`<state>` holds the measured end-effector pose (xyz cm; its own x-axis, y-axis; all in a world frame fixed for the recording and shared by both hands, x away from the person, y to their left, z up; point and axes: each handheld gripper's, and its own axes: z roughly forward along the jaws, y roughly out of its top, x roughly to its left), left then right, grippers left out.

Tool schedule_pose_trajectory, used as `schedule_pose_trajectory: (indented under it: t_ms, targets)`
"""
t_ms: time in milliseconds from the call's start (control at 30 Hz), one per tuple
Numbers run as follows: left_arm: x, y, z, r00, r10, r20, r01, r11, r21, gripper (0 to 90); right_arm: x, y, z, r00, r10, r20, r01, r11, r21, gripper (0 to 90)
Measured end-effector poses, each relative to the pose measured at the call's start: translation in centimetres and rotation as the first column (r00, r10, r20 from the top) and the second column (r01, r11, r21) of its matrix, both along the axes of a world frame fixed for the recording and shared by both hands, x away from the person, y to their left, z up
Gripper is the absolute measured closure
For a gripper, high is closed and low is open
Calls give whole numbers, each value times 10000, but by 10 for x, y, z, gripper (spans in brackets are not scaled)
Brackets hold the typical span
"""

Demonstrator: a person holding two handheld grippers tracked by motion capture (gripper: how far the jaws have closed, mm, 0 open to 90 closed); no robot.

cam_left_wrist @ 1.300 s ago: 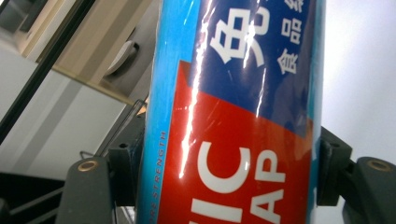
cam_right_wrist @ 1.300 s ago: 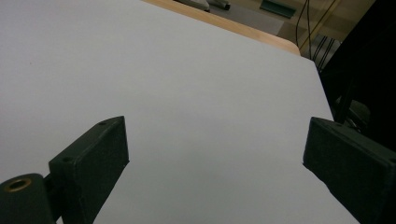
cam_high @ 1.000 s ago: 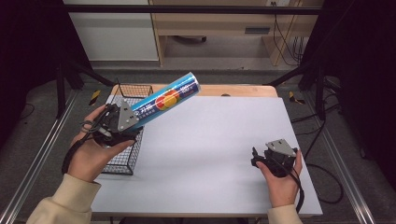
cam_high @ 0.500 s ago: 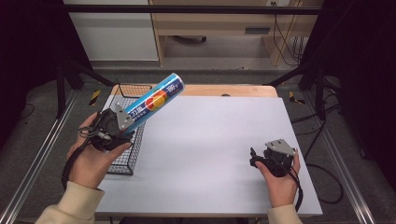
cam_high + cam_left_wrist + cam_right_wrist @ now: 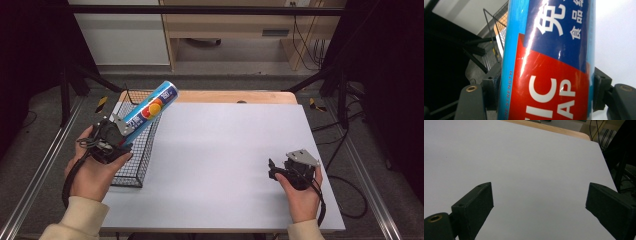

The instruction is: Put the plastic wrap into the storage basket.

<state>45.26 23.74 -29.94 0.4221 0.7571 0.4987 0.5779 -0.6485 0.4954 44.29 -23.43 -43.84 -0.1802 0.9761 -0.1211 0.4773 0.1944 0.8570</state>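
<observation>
Glossy blue cylindrical tube [image 5: 150, 108], left gripper [image 5: 120, 136] clamped, wire basket [image 5: 135, 160]

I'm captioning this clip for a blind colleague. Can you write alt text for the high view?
A person's left tool grips a blue tube with a red and orange label, tilted up over a black wire basket at the left edge of a white table. The right tool rests open and empty on the table near its right side.

A white-topped table [image 5: 230, 150] with a pale wooden back edge stands on a grey floor [image 5: 45, 145]. Beyond the table, a light wooden bench [image 5: 235, 30] sits beside a white cabinet [image 5: 120, 35]. Black frame struts [image 5: 75, 75] flank the table, and black cables [image 5: 350, 165] trail at its right.
</observation>
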Motion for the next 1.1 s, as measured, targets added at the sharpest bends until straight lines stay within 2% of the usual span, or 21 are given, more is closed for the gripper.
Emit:
schedule_pose_trajectory:
  t_ms: [167, 367, 433, 600, 667, 800, 833, 867, 900, 967, 1033, 1067, 1100]
  targets:
    - [1, 2, -7, 9991, 190, -366, -184, 9997, 166, 307, 0, 0, 0, 10000, 14, -73, -13, 10000, 27, 79]
    - [5, 3, -14, 9970, 511, -578, -501, 9986, 178, 307, 0, 0, -1, 9999, 9, -119, -8, 10000, 98, 80]
    - [6, 4, -17, 9946, 699, -764, -670, 9970, 388, 308, 1, 0, -1, 9999, 41, -135, -39, 9999, 142, 80]
    - [7, 6, -23, 9935, 779, -832, -738, 9960, 507, 308, 1, 0, -1, 9999, 90, -137, -87, 9998, 198, 80]
    - [7, 6, -25, 9924, 886, -850, -821, 9937, 768, 308, 1, 0, -1, 9999, 98, -143, -95, 9997, 208, 80]
    - [8, 9, -26, 9888, 1131, -976, -1050, 9909, 841, 308, 2, -1, -1, 9998, 112, -153, -109, 9998, 186, 81]
    - [9, 11, -27, 9859, 1282, -1079, -1199, 9896, 797, 309, 2, 0, -2, 9998, 111, -156, -108, 9997, 213, 81]
    - [9, 11, -27, 9859, 1282, -1079, -1199, 9896, 797, 309, 2, 0, -2, 9998, 111, -156, -108, 9997, 213, 81]
    - [11, 13, -28, 9825, 1364, -1265, -1282, 9892, 709, 309, 2, 0, -2, 9997, 155, -200, -150, 9996, 220, 82]
    - [12, 13, -30, 9811, 1418, -1315, -1335, 9886, 697, 309, 2, 0, -2, 9997, 168, -200, -164, 9997, 203, 82]
    - [14, 13, -33, 9754, 1633, -1483, -1509, 9843, 916, 309, 2, 0, -2, 9997, 163, -199, -159, 9997, 201, 82]
    - [14, 13, -33, 9754, 1633, -1483, -1509, 9843, 916, 309, 2, 0, -2, 9997, 163, -199, -159, 9997, 201, 82]
    - [17, 14, -35, 9720, 1756, -1559, -1623, 9822, 948, 309, 2, -1, -2, 9996, 184, -216, -179, 9996, 233, 82]
